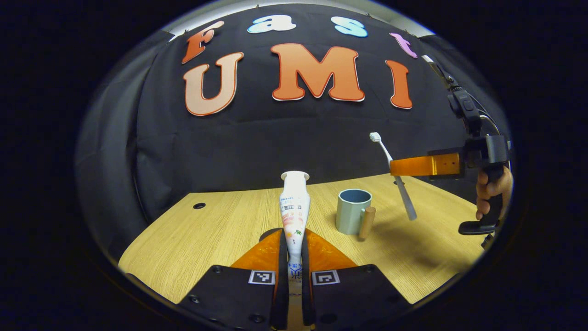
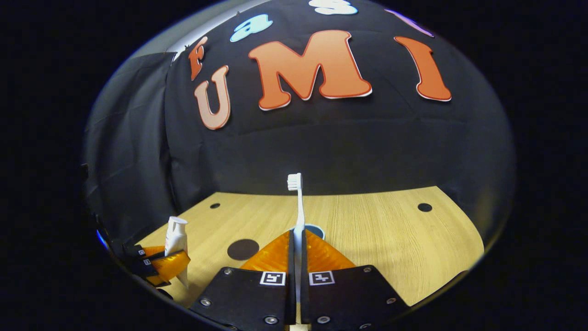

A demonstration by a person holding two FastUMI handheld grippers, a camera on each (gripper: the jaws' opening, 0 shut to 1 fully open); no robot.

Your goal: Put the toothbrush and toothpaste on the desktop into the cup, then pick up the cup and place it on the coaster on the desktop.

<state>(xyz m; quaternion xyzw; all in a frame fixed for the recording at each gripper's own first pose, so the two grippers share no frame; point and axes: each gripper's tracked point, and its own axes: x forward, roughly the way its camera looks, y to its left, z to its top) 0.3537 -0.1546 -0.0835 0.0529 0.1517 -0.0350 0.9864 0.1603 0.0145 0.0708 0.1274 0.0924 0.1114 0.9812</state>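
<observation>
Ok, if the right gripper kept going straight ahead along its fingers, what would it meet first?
Probably the grey-blue cup: its rim peeks out just past the right gripper, which is shut on the upright white toothbrush. Beyond lies the pale wooden desktop. Depth is hard to judge.

This was a staged recording booth, not a lived-in room: black cloth (image 1: 285, 138) draped as the wall behind a bare wood-grain surface (image 1: 220, 230) with round cable holes (image 2: 425, 207), lit from above.
</observation>
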